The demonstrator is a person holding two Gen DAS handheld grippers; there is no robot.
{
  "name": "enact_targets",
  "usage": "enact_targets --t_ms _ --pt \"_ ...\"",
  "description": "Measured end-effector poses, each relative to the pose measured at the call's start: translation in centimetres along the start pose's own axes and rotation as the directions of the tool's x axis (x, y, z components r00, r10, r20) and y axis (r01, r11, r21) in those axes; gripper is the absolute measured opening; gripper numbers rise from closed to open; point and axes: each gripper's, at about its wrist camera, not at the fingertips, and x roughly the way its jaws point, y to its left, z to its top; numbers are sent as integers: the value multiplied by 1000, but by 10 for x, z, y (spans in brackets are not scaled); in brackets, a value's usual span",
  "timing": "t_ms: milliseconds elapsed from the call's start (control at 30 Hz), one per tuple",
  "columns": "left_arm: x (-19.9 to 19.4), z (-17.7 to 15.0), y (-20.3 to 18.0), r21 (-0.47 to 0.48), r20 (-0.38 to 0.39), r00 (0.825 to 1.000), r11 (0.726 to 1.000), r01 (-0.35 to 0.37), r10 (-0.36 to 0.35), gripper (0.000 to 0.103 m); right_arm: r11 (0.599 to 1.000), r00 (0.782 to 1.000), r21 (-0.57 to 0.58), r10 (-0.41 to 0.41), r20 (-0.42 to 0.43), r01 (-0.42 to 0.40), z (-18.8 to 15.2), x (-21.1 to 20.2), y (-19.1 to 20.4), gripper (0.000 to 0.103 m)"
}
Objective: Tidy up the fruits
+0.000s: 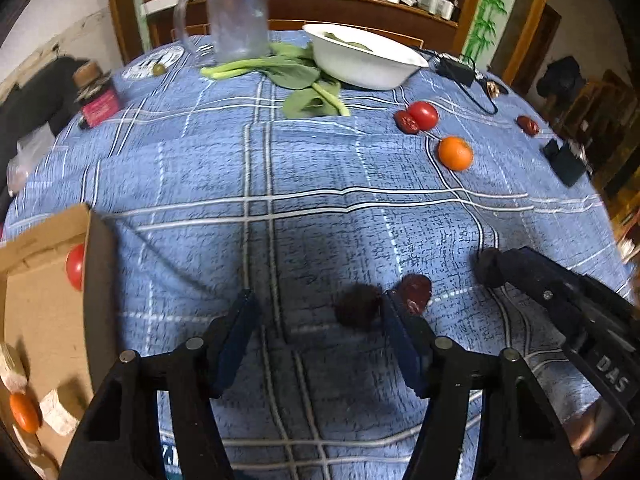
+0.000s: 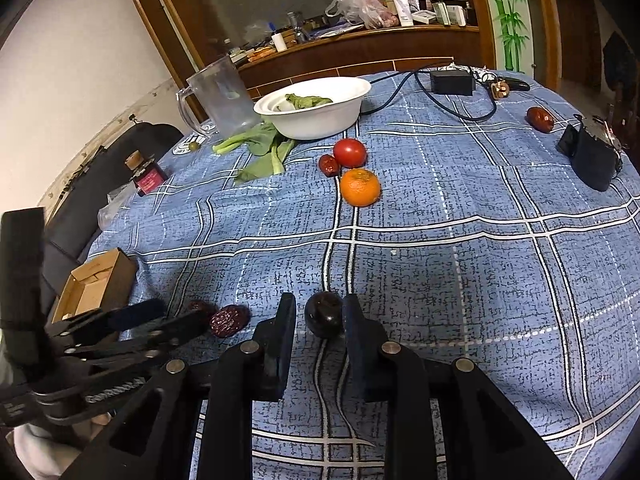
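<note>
My right gripper (image 2: 320,316) is shut on a small dark round fruit (image 2: 324,314) just above the blue checked tablecloth (image 2: 440,280). In the left wrist view it shows at the right edge. My left gripper (image 1: 320,312) points down at the cloth with its jaws apart. A dark date (image 1: 357,307) lies between them, close to the right finger, and the left finger stands well off it. A redder wrinkled date (image 1: 418,290) lies just outside that right finger. Both dates (image 2: 228,320) lie by the left gripper (image 2: 182,314) in the right wrist view.
An open cardboard box (image 1: 48,300) at the left holds a tomato (image 1: 75,266) and an orange (image 1: 24,412). Farther off lie a tomato (image 2: 350,153), a date (image 2: 329,165), an orange (image 2: 360,187) and another date (image 2: 539,119). Behind them are a white bowl (image 2: 316,108), greens, a pitcher and a cable.
</note>
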Motion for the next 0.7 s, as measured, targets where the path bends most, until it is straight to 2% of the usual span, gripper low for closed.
enact_targets --t_ms 67,100,133,167,333,467,700 --pt "2 -1 -7 34 16 1000 999 -18 17 62 1000 1000 0 3 -2 -3 0 1 0 26" --pt "3 -3 -11 61 25 999 998 -34 33 57 1000 1000 -2 3 -2 -3 -1 1 1 26" --pt "1 -4 -14 80 36 999 997 -14 11 34 1000 1000 -5 1 0 -1 -1 0 2 26" --pt "0 -5 -16 85 40 999 996 -2 -1 18 1000 1000 -6 0 1 0 -1 0 2 26" --pt "-12 -11 -20 93 63 998 996 -14 8 17 1000 1000 -2 2 7 -2 -1 -1 1 26" --pt "-37 -16 -18 69 106 994 997 16 -23 17 1000 1000 2 23 21 -23 1 -5 0 26" --pt "-92 -41 -11 35 196 977 997 75 -80 17 989 990 45 137 31 -138 0 -12 0 26"
